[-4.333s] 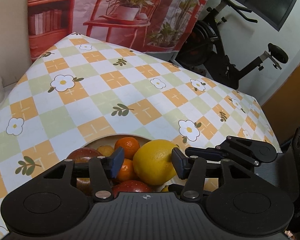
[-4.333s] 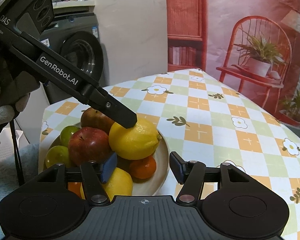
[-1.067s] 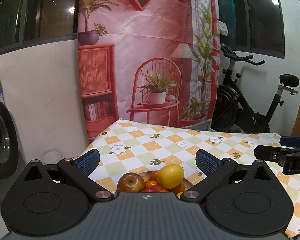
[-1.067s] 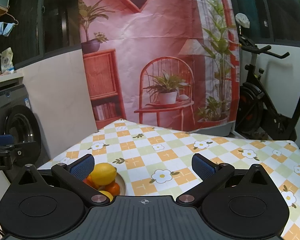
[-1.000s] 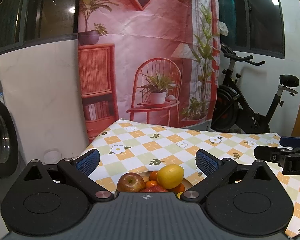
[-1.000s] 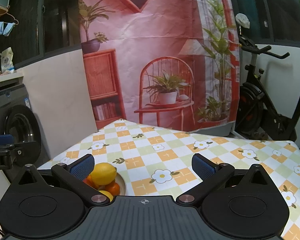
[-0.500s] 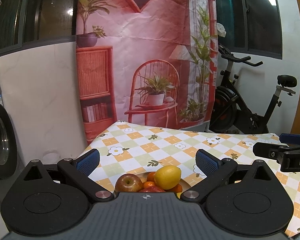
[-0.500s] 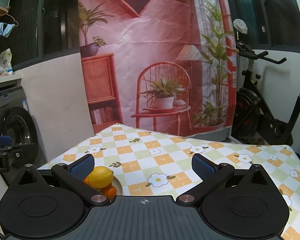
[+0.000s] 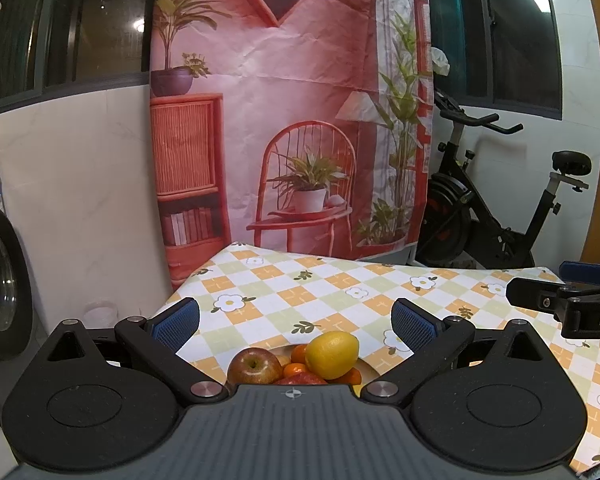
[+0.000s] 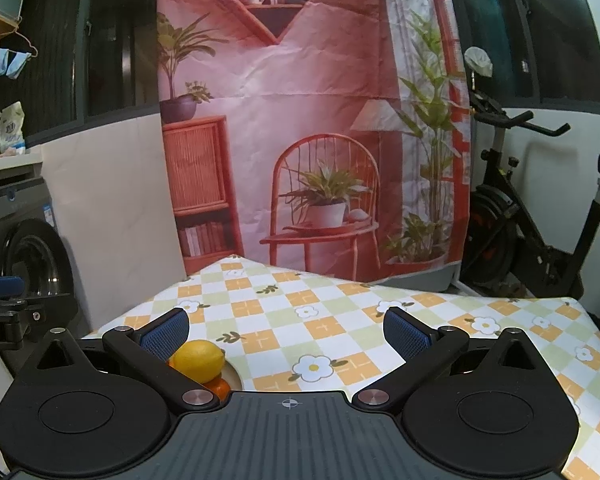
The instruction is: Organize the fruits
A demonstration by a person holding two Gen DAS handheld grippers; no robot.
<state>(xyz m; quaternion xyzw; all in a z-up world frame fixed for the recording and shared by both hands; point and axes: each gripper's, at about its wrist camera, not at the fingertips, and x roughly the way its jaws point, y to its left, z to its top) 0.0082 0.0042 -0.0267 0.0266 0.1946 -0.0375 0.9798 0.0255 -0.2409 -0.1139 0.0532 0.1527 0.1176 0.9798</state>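
Note:
A pile of fruit fills a plate (image 9: 370,365) on the checked tablecloth. On top lies a yellow lemon (image 9: 332,354), with a red apple (image 9: 254,366) to its left and small oranges (image 9: 299,354) between and below them. My left gripper (image 9: 294,322) hangs open above and behind the pile, holding nothing. In the right wrist view the lemon (image 10: 199,361) and an orange (image 10: 219,387) show at lower left. My right gripper (image 10: 286,332) is open and empty over the tablecloth, to the right of the plate (image 10: 234,376).
The flowered checked tablecloth (image 10: 340,320) stretches away to the far table edge. A printed pink backdrop (image 9: 292,120) hangs behind it. An exercise bike (image 9: 496,216) stands at the right, a washing machine (image 10: 32,248) at the left. The other gripper (image 9: 568,300) shows at the right edge.
Since 4.3 s ago my left gripper has let go of the lemon on the pile, and both grippers have opened wide and pulled back up. Over the last second both views tilted up slightly.

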